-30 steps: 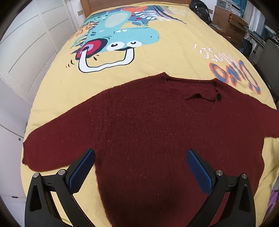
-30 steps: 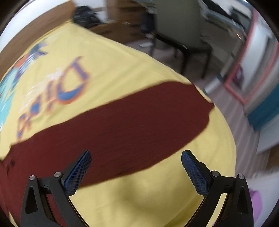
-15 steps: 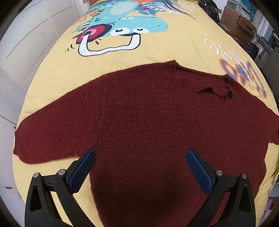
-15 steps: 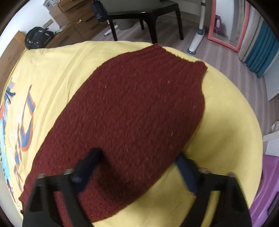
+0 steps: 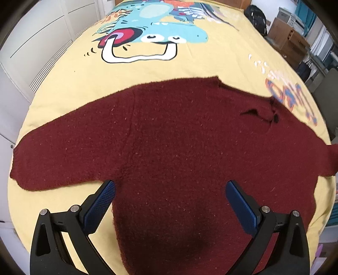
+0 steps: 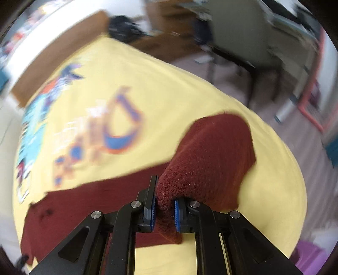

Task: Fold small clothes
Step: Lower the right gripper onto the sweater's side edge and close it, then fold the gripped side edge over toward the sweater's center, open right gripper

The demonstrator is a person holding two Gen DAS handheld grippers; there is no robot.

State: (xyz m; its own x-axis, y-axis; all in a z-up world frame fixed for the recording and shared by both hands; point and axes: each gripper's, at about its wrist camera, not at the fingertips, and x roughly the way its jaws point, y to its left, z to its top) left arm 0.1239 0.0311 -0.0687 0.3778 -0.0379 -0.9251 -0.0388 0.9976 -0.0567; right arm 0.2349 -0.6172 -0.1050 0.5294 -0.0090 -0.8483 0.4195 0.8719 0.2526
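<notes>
A dark red knitted sweater (image 5: pixel 179 148) lies spread flat on a yellow bedspread (image 5: pixel 190 67), its left sleeve (image 5: pixel 63 156) stretched out to the side. My left gripper (image 5: pixel 170 203) hovers open above the sweater's lower body, with nothing between its blue pads. In the right wrist view my right gripper (image 6: pixel 165 206) is shut on the sweater's right sleeve (image 6: pixel 213 152), which is pulled up off the bed into a raised fold. The sweater's body (image 6: pixel 84 209) stays flat to the left of it.
The bedspread carries a cartoon print (image 5: pixel 152 31) and orange-blue lettering (image 6: pixel 118 131). White cabinet doors (image 5: pixel 31 42) line the bed's left side. A chair (image 6: pixel 238 38), a red-framed mirror (image 6: pixel 312 84), wooden drawers (image 5: pixel 289 40) and a black bag (image 5: pixel 256 19) stand beyond the right and far edges.
My right gripper came down over the sleeve, shut on it and lifted it off the bed. My left gripper drifted slightly lower over the sweater and stayed open.
</notes>
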